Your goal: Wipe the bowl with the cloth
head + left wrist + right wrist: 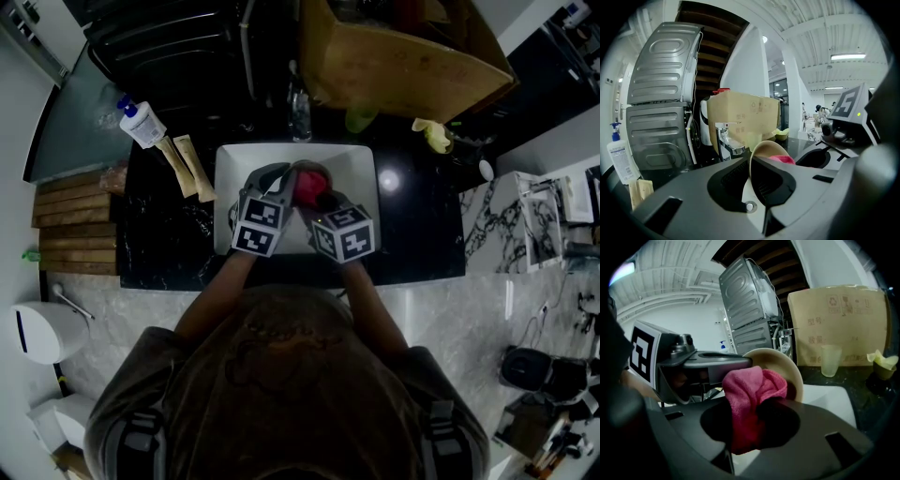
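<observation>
Your left claw [753, 185] clamps the bowl [769, 149] tilted so your right claw [752, 430], pinching the cloth [749, 391], reaches inside.

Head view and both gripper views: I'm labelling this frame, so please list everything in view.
sink: one, white, middle of the black counter
bowl: one, beige, held on edge over the sink
cloth: one, pink, inside the bowl
faucet: one, chrome, behind the sink
cardboard box: one, brown, behind the faucet
spray bottle: one, white with blue top, left of the sink
cup: one, pale green, before the box
left gripper: grey, shut on the bowl's rim
right gripper: grey, shut on the cloth
</observation>
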### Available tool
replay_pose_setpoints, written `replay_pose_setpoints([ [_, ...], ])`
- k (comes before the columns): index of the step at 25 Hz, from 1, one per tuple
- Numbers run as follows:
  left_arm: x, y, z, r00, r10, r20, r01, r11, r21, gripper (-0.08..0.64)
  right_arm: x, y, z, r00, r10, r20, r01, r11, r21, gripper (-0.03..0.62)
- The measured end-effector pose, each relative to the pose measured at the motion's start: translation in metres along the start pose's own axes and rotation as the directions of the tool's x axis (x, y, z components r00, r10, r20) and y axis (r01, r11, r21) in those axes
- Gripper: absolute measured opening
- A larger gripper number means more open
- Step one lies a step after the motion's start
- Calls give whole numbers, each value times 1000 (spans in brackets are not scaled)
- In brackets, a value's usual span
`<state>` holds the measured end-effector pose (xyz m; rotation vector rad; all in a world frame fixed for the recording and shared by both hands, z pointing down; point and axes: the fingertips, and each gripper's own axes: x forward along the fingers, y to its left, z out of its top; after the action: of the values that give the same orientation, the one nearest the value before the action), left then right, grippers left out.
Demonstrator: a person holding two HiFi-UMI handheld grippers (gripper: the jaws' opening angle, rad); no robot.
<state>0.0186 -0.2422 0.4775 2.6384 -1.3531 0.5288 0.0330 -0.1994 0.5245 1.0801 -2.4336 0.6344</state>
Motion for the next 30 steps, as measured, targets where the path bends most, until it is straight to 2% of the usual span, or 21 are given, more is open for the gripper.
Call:
replay_pose_setpoints([
  [3,0,6,-4,1000,10,0,-10,1000,-19,35,-1,7,4,998,47,37,-48,999,24,109],
  [6,-2,12,-9,1000,21,-6,-22,999,-35,28,-5,9,4,997,56,54,-56,998,9,110],
  [14,-5,32,-26,998,46,-43,-49,996,-71,28,-20,-11,3,995,14,96,-17,999,28,110],
  [24,-7,37,-49,995,43,-87,-52,994,-101,23,-37,-17,-6,990,22,136,-27,999,42,110],
  [30,-17,48,-54,993,70,-97,-80,991,-111,21,-51,-37,-10,985,-41,165,28,997,77,110],
])
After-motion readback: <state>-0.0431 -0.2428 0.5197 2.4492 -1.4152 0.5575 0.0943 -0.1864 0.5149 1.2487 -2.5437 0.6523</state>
